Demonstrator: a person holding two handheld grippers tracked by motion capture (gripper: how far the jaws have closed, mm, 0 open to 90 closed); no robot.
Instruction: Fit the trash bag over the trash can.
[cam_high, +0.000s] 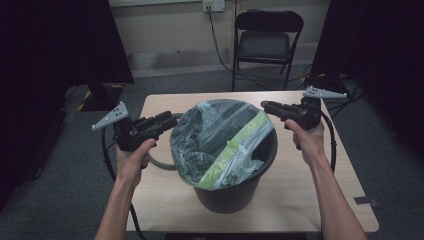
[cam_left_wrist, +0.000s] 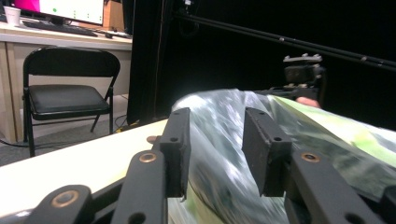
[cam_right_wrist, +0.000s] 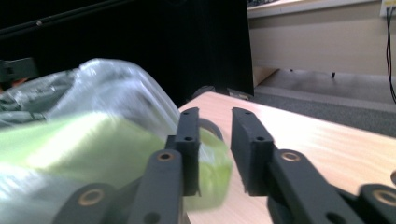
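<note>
**Operator:** I start from the big things. The surface (cam_high: 310, 195) carries the black bin (cam_high: 235, 192) at its middle, and the clear bag (cam_high: 215, 135) with its green strip (cam_high: 235, 147) sits in the bin's mouth, slack and piled up, not yet pulled over the rim all round.

**Second:** Where are your hands?

**Operator:** One at each side of the bin. My left gripper (cam_high: 167, 120) is at the left rim, fingers (cam_left_wrist: 175, 149) spread, with plastic lying in the gap but not pinched. My right gripper (cam_high: 267, 106) is at the far right rim, fingers (cam_right_wrist: 189, 144) spread too; the green edge lies against the left one, nothing clamped.

**Second:** So how do you do it well?

**Operator:** I think I should pinch the hem itself on both sides, not loose film, then draw outward and down evenly so the bag doesn't tear or tip the bin.
</note>
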